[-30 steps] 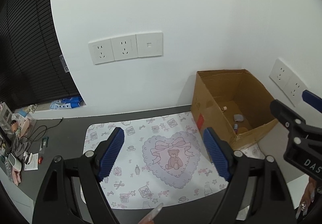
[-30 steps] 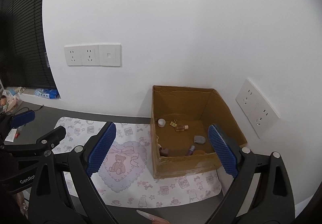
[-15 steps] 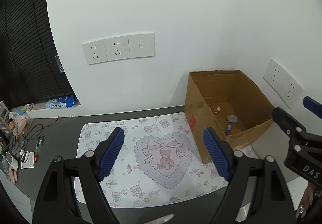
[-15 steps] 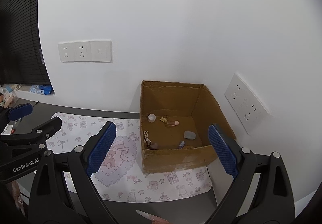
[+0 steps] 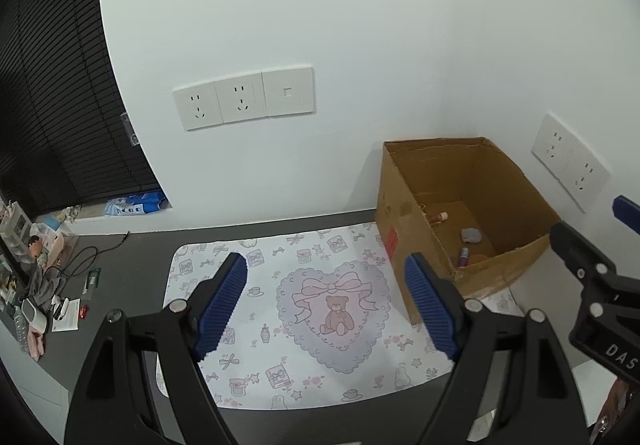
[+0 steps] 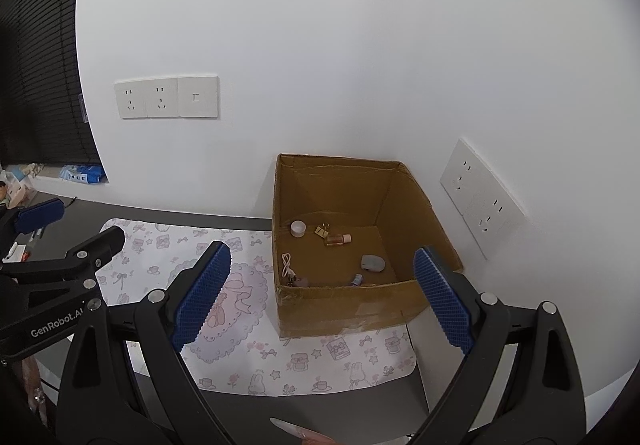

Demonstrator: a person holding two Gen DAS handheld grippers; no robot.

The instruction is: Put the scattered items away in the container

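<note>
An open cardboard box (image 6: pixel 404 205) stands on the right end of a patterned mat (image 6: pixel 304 365) against the white wall; it also shows in the left wrist view (image 5: pixel 516 185). Inside lie several small items: a white jar (image 6: pixel 298 228), a small amber bottle (image 6: pixel 338 239), a grey pebble-like piece (image 6: pixel 373 263) and a white cable (image 6: pixel 287 264). My left gripper (image 5: pixel 326 305) is open and empty, high above the mat's bear heart (image 5: pixel 334 311). My right gripper (image 6: pixel 322 297) is open and empty, above and in front of the box.
The mat lies on a dark desk (image 5: pixel 120 273). Clutter, a cable and small objects sit at the desk's far left (image 5: pixel 44 285). Wall sockets (image 5: pixel 244 97) are above the mat, others (image 6: pixel 480 201) right of the box. Dark blinds (image 5: pixel 48 85) are at left.
Both grippers have pulled back and up, away from the box; box and mat look smaller. Both stay open and empty.
</note>
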